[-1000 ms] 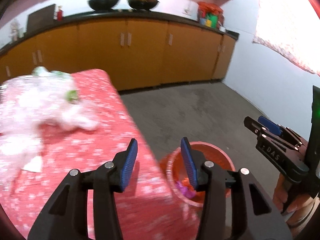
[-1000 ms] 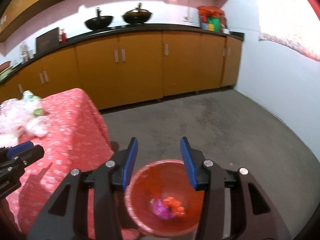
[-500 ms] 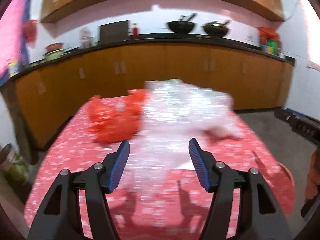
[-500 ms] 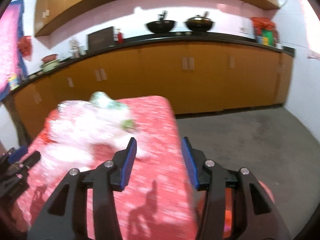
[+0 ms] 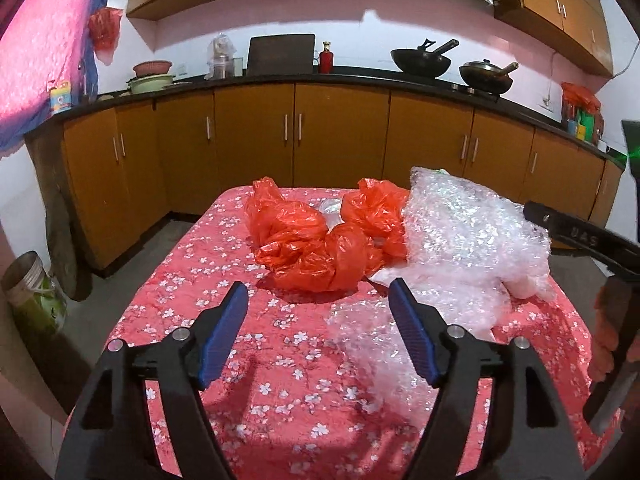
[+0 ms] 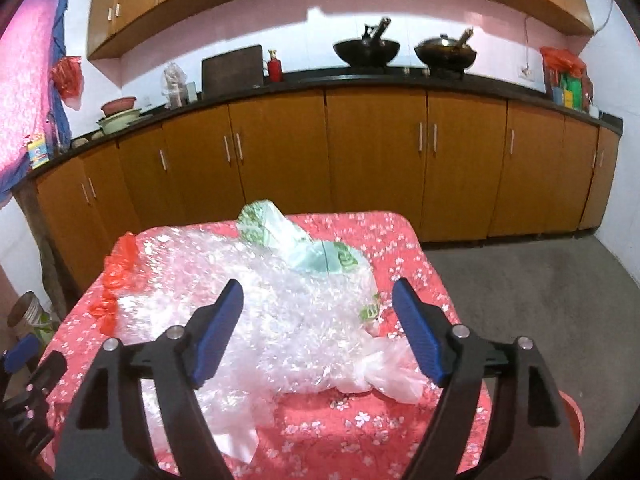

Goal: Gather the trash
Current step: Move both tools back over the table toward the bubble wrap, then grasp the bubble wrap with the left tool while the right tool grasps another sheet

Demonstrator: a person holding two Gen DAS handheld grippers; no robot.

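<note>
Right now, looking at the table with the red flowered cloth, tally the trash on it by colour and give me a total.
Orange-red plastic bags: 1 crumpled heap; separate bags cannot be told apart
Clear bubble wrap: 1 pile
White-and-green plastic bag: 1
Small clear knotted bag: 1
Total: 4 on the table

On the tabletop (image 5: 224,280), the crumpled plastic bag (image 5: 316,240) lies left of the bubble wrap (image 5: 472,240) and touches it. A printed bag (image 6: 304,248) rests at the far side of the bubble wrap heap, and a knotted clear bag (image 6: 390,376) lies at its near right edge. Behind the tabletop runs a row of cabinets (image 5: 340,136), with two woks (image 5: 420,60) on the counter above them.
</note>
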